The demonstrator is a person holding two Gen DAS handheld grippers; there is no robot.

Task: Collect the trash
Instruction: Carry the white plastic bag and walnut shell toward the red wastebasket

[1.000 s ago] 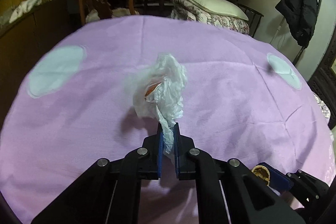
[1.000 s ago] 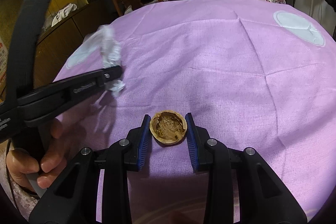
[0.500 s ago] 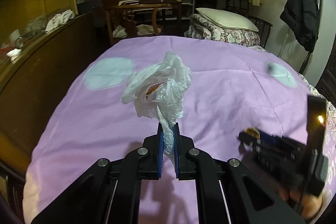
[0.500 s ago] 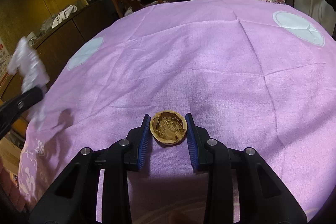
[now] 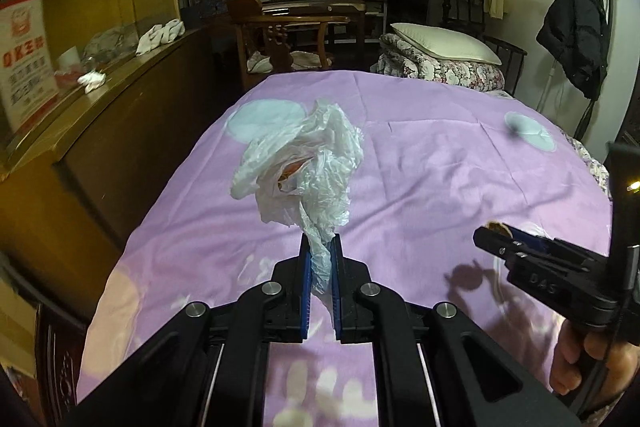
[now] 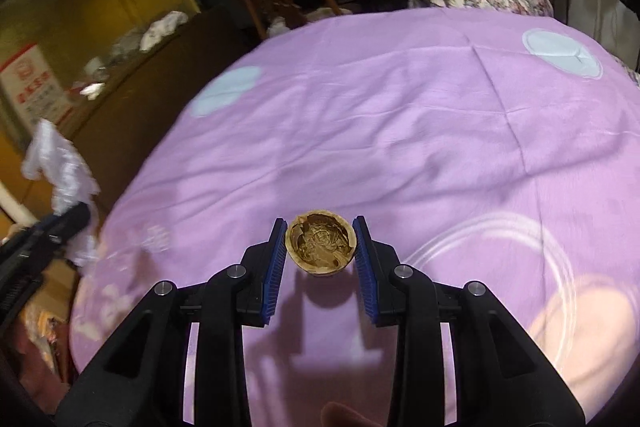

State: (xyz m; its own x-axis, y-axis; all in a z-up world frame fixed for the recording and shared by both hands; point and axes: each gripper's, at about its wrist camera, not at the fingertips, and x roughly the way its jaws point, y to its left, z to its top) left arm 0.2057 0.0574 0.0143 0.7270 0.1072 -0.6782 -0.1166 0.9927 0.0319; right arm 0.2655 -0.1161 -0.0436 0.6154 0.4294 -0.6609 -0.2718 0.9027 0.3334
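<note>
Dim indoor light, hard shadows on purple cloth (image 6: 440,131), motion blur, fisheye-warped dark corners

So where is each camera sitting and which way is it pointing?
Left wrist: rides the left tool, facing along the purple bedspread toward the pillow; its fingers pinch a plastic bag; the right hand shows.
Right wrist: rides the right tool, same heading; its fingers clamp a walnut shell.
Shared: each sees the other tool and its load.

A crumpled white plastic bag (image 5: 308,163) is hanging upright, its twisted neck pinched at six o'clock; a brown walnut shell half (image 6: 321,243) is facing hollow-side up.
</note>
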